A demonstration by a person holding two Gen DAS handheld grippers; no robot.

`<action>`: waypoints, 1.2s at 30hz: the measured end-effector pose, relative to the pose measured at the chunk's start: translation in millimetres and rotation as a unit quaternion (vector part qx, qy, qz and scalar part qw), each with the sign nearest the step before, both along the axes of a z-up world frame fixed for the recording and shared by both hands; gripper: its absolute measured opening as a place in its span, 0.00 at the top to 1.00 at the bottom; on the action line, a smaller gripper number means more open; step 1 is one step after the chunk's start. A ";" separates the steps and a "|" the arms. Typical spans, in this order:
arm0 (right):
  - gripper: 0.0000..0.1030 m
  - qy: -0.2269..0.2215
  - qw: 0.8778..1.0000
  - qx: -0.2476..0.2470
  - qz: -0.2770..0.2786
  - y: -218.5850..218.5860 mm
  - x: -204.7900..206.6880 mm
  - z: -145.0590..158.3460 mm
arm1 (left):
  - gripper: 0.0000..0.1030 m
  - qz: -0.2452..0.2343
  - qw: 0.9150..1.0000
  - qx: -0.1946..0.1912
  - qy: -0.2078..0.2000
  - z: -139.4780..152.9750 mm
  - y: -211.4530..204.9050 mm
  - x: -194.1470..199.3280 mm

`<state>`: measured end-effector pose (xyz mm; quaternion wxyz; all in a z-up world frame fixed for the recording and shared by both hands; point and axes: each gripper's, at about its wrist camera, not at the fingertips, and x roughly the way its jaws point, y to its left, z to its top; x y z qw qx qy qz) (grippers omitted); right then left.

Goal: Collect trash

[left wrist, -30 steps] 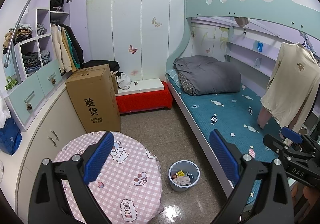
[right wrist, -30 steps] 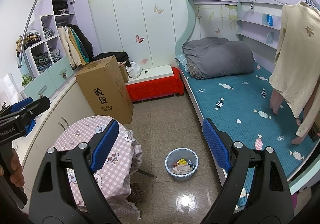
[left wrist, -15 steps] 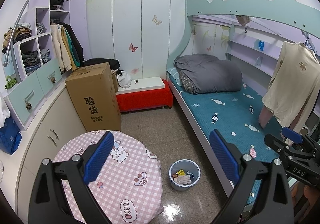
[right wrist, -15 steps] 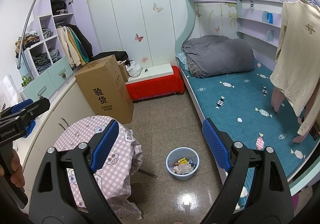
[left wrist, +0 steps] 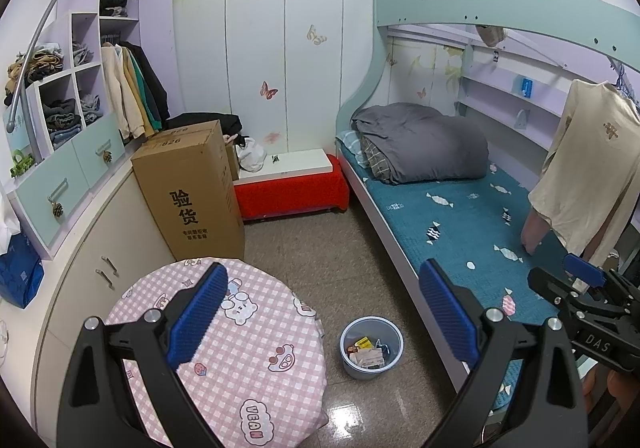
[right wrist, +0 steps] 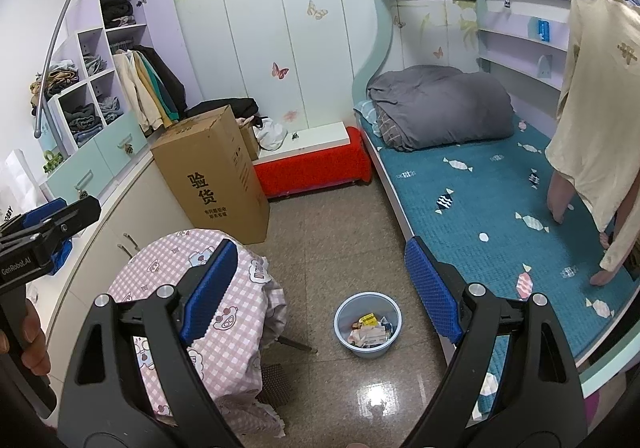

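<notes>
Bin (left wrist: 371, 347) on floor (left wrist: 320, 248) between round counter (left wrist: 256, 360) and bed (left wrist: 472, 219), already holding wrappers (right wrist: 370, 330); no loose trash spotted elsewhere, so collection judged nearly done. Left gripper (left wrist: 324, 318) and right gripper (right wrist: 320, 288) both spread wide, fingers empty, well above bin.

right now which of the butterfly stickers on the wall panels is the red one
The lower butterfly, on the panel above the red bench. The other wall-panel butterfly sits higher and further right, and is pale cream rather than red.

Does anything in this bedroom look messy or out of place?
Only the pink checked tablecloth: it hangs bunched and crooked off the small table's near side. The trash stays inside the blue bin, with none spilled on the floor.
</notes>
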<state>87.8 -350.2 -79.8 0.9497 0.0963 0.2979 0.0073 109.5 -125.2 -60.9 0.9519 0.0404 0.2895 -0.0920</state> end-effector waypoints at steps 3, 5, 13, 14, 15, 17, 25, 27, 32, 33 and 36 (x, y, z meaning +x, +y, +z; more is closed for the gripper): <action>0.18 0.000 1.000 0.001 0.000 0.1 1.9 -1.3 | 0.08 0.001 1.000 0.002 0.001 -1.6 0.0 1.1; 0.18 0.001 1.000 0.003 0.001 -0.6 3.3 -2.0 | 0.08 0.003 1.000 0.002 0.002 -3.7 0.0 2.1; 0.18 0.003 1.000 0.009 0.004 -7.6 12.4 -6.4 | 0.08 0.005 1.000 0.007 0.008 -6.2 -5.2 9.8; 0.18 0.004 1.000 0.011 0.005 -8.4 13.3 -6.9 | 0.08 0.005 1.000 0.008 0.009 -7.0 -5.6 9.8; 0.18 0.004 1.000 0.012 0.005 -9.8 13.7 -7.5 | 0.08 0.006 1.000 0.009 0.009 -6.8 -5.6 10.1; 0.18 0.006 1.000 0.013 0.006 -10.3 14.0 -9.1 | 0.08 0.007 1.000 0.009 0.011 -6.8 -6.5 11.4; 0.18 0.012 1.000 0.019 0.010 -21.7 21.5 -11.1 | 0.08 0.009 1.000 0.013 0.013 -5.9 -9.9 15.9; 0.18 0.012 1.000 0.020 0.011 -22.8 22.7 -11.3 | 0.08 0.011 1.000 0.014 0.015 -6.9 -10.4 17.6; 0.18 0.015 0.999 0.023 0.016 -27.8 28.4 -12.2 | 0.08 0.016 1.000 0.017 0.019 -7.7 -16.1 23.6; 0.18 0.016 0.999 0.023 0.017 -28.8 29.3 -12.4 | 0.08 0.016 1.000 0.018 0.019 -7.6 -17.6 24.6; 0.18 0.017 0.999 0.026 0.021 -34.4 34.1 -12.5 | 0.08 0.019 0.999 0.020 0.022 -8.3 -21.8 26.7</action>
